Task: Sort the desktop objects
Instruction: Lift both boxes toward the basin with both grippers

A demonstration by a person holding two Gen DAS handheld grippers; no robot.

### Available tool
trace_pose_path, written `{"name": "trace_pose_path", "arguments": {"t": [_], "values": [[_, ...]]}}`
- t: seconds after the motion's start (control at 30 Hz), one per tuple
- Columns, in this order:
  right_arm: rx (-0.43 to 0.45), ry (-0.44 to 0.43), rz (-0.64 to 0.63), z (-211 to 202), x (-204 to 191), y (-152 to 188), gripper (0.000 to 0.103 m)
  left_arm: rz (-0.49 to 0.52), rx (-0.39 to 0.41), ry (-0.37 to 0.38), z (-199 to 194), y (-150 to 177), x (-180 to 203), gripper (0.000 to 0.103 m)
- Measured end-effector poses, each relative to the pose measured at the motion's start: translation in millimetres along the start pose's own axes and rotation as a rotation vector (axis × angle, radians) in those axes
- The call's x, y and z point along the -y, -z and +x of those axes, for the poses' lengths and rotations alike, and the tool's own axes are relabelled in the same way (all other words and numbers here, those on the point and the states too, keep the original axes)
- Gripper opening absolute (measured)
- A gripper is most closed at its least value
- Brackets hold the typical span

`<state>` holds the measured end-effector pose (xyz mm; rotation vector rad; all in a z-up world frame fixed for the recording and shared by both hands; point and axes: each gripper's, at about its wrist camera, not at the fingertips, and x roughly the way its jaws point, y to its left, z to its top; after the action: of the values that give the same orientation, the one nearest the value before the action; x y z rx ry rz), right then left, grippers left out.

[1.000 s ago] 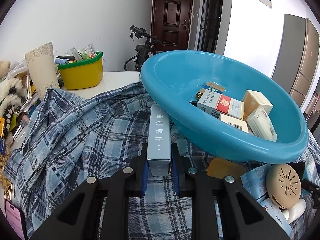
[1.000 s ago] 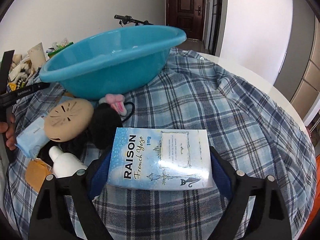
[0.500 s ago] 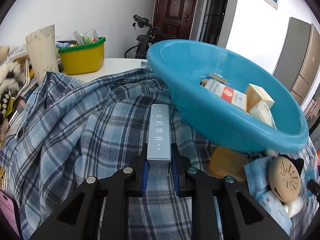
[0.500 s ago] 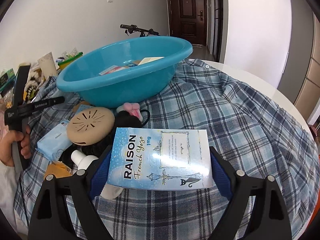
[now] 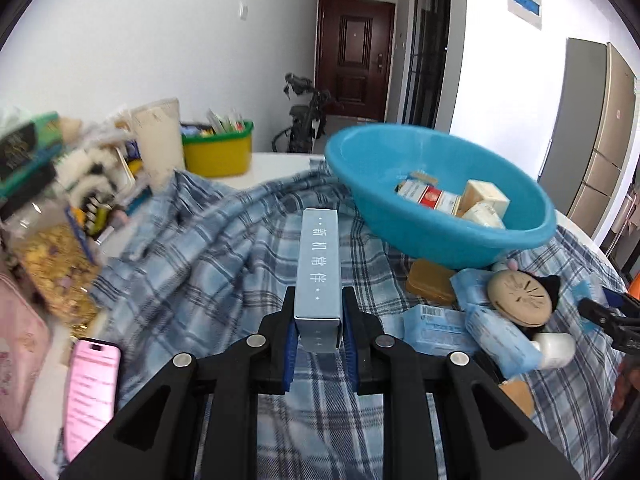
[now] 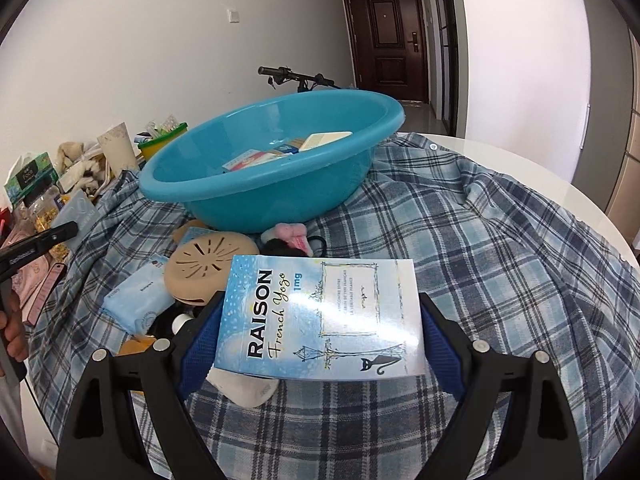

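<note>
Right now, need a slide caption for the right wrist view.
Right gripper holds a blue RAISON box above the plaid cloth, blue basin of sorted boxes beyond.

Two claw-mounted fisheyes, sharing basin

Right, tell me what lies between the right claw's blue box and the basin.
In the right wrist view: a tan slotted disc and a black-and-pink soft thing, on plaid cloth.

From your right wrist, basin sits on cloth at twelve o'clock, packets at ten.
</note>
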<state>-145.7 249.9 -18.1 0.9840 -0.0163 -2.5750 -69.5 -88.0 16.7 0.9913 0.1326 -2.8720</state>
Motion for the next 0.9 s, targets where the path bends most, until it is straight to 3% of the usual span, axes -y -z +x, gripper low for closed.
{"name": "trace_pose_path", "arguments": {"t": [0.17, 0.43, 0.6, 0.77, 0.9], "values": [[0.045, -0.074, 0.009, -8.2, -12.7, -14.4, 0.088, -0.024, 0.097, -0.013, -35.5, -14.3, 3.6, 0.021], [0.181, -0.104, -0.095, -47.2, -46.9, -70.1, 0.088, 0.036, 0.189, 0.068, -60.2, -51.6, 38.3, 0.021], [0.238, -0.101, -0.136, -58.9, -58.9, -105.3, 0.088, 0.067, 0.238, 0.109, -58.3, -84.0, 60.7, 0.021], [0.275, -0.165, -0.113, -58.2, -56.3, -141.8, 0.088, 0.055, 0.265, 0.150, -48.7, -112.2, 73.6, 0.021], [0.294, -0.150, -0.133, -51.5, -59.7, -166.0, 0.088, 0.051, 0.274, 0.159, -35.4, -128.7, 79.5, 0.021]]}}
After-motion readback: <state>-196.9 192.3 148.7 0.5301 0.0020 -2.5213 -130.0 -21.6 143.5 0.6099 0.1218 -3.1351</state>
